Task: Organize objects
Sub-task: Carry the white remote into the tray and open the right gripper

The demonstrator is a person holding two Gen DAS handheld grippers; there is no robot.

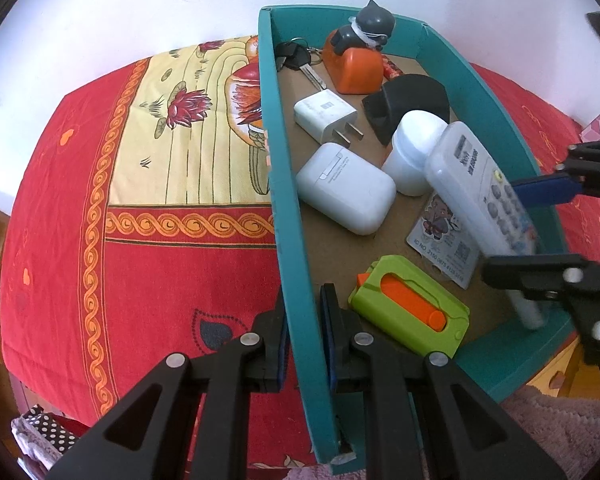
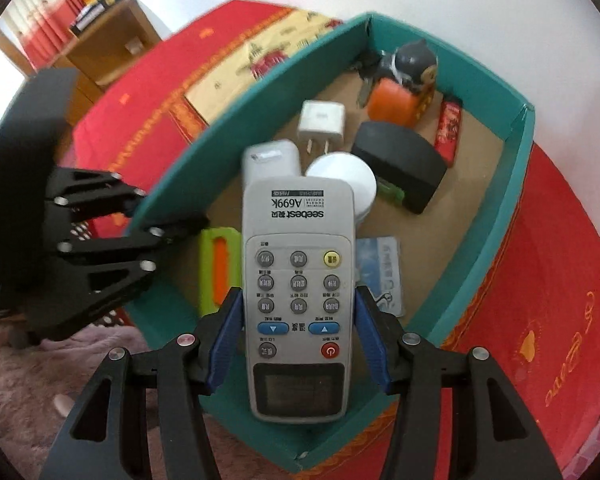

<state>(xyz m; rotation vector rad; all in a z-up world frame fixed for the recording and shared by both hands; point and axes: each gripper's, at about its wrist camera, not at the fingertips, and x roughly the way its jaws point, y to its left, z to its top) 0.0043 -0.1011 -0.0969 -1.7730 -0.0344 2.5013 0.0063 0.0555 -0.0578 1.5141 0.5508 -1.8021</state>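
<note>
Red patterned cloth (image 1: 80,240) lay beneath the teal box (image 1: 284,208); the left gripper (image 1: 304,344) pinched its side wall. From the right wrist, the right gripper (image 2: 299,336) clasped the remote (image 2: 299,288) above the box; it needed lowering gently into bare floor beside the card (image 2: 380,268).

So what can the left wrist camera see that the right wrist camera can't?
Only the left wrist view shows the keys clearly, the whole white earbud case, and the left gripper shut on the teal box wall.

Only the right wrist view shows the remote's buttons, its seebest label, and the wooden shelf.

Both show the remote in the right gripper, the white plug adapter, the green and orange toy, and the cat figurine.
</note>
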